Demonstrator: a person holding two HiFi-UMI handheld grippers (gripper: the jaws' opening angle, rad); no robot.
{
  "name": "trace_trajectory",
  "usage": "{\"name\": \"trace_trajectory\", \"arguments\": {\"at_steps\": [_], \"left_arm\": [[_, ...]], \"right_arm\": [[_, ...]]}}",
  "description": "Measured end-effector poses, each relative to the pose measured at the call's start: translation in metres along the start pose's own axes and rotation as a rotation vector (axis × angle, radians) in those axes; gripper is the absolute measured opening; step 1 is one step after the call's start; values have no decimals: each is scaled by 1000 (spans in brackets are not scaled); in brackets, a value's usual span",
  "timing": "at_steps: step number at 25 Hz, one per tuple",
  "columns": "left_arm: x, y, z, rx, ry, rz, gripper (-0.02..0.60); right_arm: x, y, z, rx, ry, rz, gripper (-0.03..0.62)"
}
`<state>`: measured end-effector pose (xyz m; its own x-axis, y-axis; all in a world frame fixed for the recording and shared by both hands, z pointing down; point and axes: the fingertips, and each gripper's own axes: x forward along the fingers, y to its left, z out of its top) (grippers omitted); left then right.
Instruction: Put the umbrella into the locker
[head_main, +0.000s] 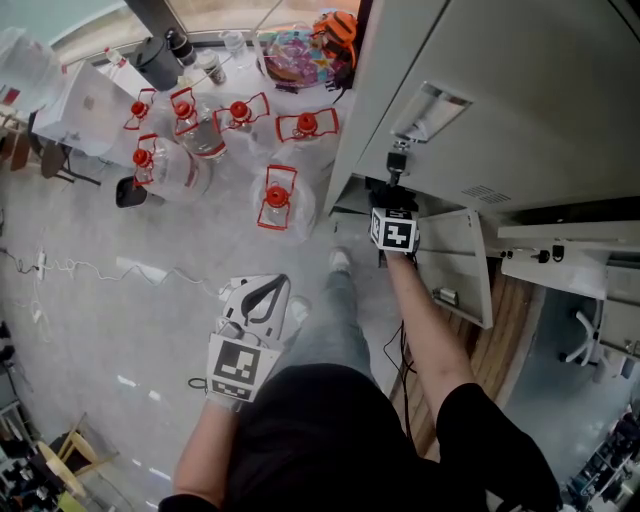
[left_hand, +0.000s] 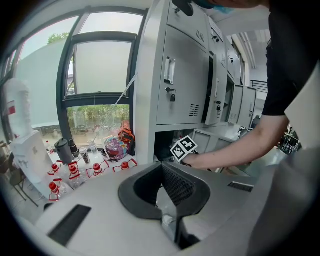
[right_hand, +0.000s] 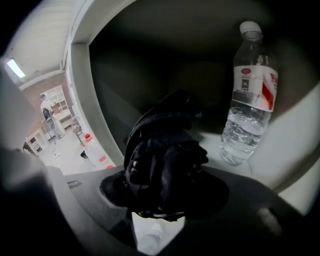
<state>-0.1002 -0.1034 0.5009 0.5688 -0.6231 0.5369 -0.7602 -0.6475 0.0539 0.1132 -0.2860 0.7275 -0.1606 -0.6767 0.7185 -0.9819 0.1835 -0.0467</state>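
Observation:
A folded black umbrella (right_hand: 162, 160) fills the space between the jaws of my right gripper (right_hand: 165, 192), which is shut on it. That gripper reaches into a dark low compartment of the grey locker bank (head_main: 470, 70), just above the pale shelf (right_hand: 285, 165). In the head view only the right gripper's marker cube (head_main: 395, 232) and arm show at the compartment mouth, beside the open door (head_main: 455, 265); the umbrella is hidden there. My left gripper (head_main: 262, 292) hangs over the floor, away from the locker, open with nothing in it (left_hand: 165, 185).
A clear water bottle (right_hand: 247, 100) stands upright in the same compartment, right of the umbrella. Several big water jugs with red caps (head_main: 285, 195) sit on the floor left of the lockers. A colourful bag (head_main: 295, 55) lies by the window. Cables (head_main: 60, 268) run across the floor.

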Motion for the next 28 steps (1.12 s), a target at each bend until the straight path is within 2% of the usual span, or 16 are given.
{"name": "trace_trajectory", "arguments": {"at_steps": [6, 14, 18, 24, 28], "left_arm": [[-1, 5, -3, -5, 8, 0, 12], [-3, 13, -7, -11, 7, 0, 12], [-6, 14, -8, -10, 3, 1, 12], [-13, 15, -9, -13, -4, -2, 13], [-17, 13, -9, -13, -11, -1, 14]], "right_arm": [[19, -5, 4, 12, 43, -22, 262], [25, -6, 3, 20, 47, -34, 297], [17, -9, 1, 33, 31, -48, 333], [1, -2, -10, 25, 2, -23, 333], [-20, -7, -18, 27, -21, -54, 331]]}}
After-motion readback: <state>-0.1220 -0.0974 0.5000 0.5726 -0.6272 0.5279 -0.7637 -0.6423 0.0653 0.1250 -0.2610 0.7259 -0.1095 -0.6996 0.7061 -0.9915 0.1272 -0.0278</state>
